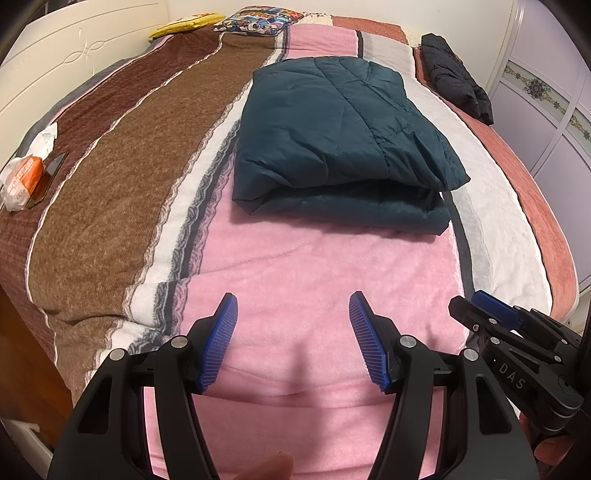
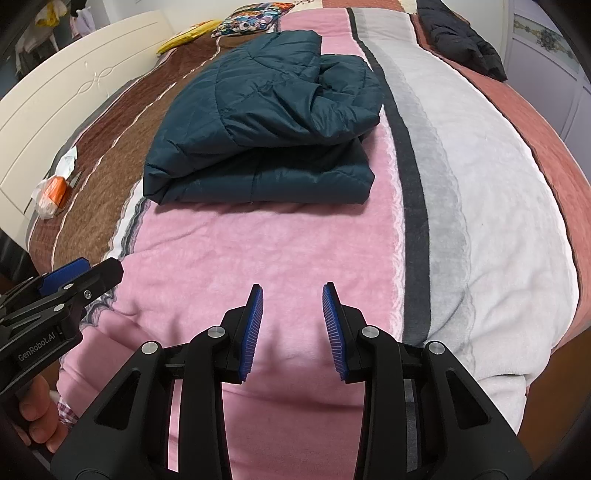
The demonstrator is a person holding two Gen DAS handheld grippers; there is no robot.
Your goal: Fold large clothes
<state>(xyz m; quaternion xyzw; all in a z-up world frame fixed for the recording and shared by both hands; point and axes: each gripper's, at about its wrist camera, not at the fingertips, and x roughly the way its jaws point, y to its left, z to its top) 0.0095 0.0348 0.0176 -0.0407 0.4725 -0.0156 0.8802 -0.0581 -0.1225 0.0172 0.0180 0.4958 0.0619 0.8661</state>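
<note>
A dark teal quilted jacket (image 1: 340, 140) (image 2: 266, 125) lies folded into a thick rectangle on the pink stripe of the bed's blanket (image 1: 295, 266). My left gripper (image 1: 293, 306) hovers open over the pink blanket, well short of the jacket's near edge, nothing between its blue pads. My right gripper (image 2: 292, 295) is also open and empty, its jaws narrower, hanging above the same pink area. Each gripper shows at the other view's edge: the right gripper (image 1: 491, 314) low on the right, the left gripper (image 2: 74, 280) low on the left.
A black padded garment (image 1: 454, 77) lies at the bed's far right. A patterned cushion (image 1: 258, 20) and a yellow item (image 1: 184, 26) sit at the far end. A tissue pack with a phone (image 1: 29, 177) rests on the left. White headboard (image 1: 74, 62) left, wardrobe doors (image 1: 546, 110) right.
</note>
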